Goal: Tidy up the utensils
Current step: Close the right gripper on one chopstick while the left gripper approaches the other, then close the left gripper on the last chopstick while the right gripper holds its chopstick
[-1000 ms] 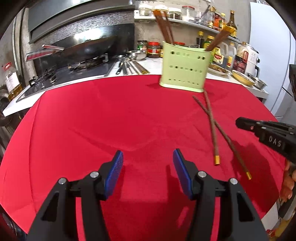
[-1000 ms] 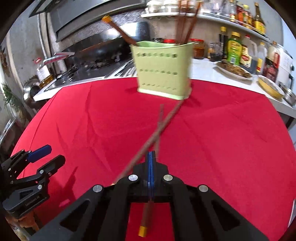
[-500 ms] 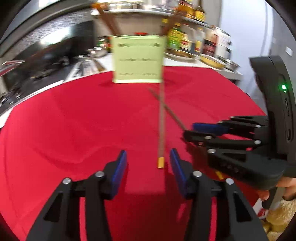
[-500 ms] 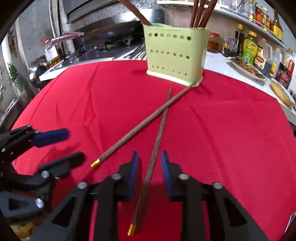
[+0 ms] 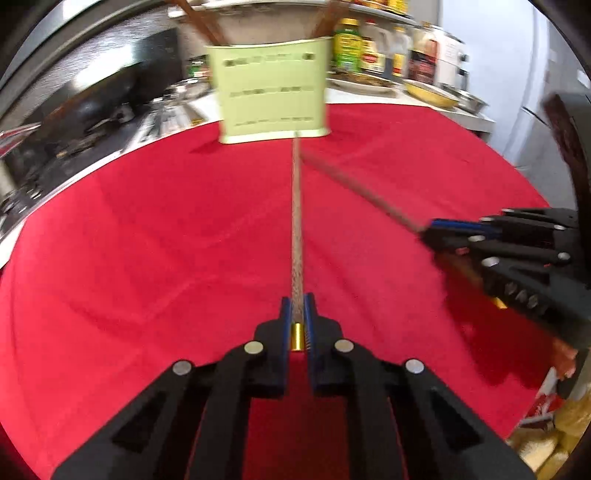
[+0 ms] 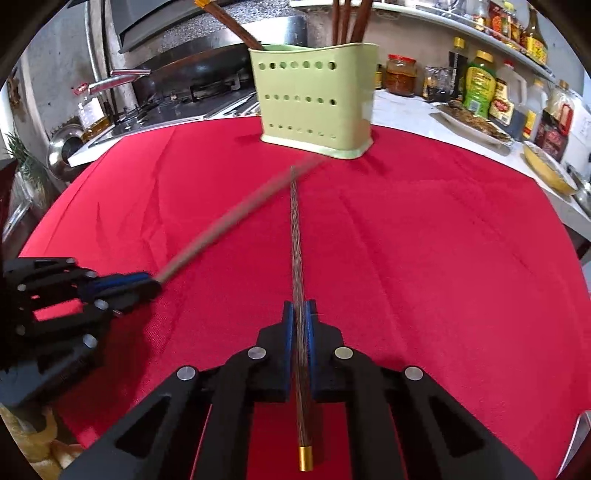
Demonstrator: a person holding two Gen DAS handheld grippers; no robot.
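You have one chopstick in each gripper, and both grips carry risk. The left gripper (image 5: 296, 314) has its jaws closed on the left chopstick (image 5: 296, 221) right at the gold cap, so nearly the whole shaft runs out ahead of the jaws toward the green holder (image 5: 271, 92). Held that near the end, the stick can pivot between the pads and droop or swing sideways when you lift. The right gripper (image 6: 299, 321) is clamped on the right chopstick (image 6: 296, 240) further along, with the gold-capped end trailing behind the jaws toward you, so it looks the better balanced of the two.

Ahead of both sets of jaws the two shafts converge close to the holder's base. If you raise both together, the tips could knock each other and twist a stick in its grip.

The holder stands on the red cloth (image 6: 443, 258) beyond the tips, with several chopsticks (image 6: 347, 22) already leaning inside. A long stick coming in at a slant could catch its rim or those sticks, and the light holder might tip or slide on the cloth.
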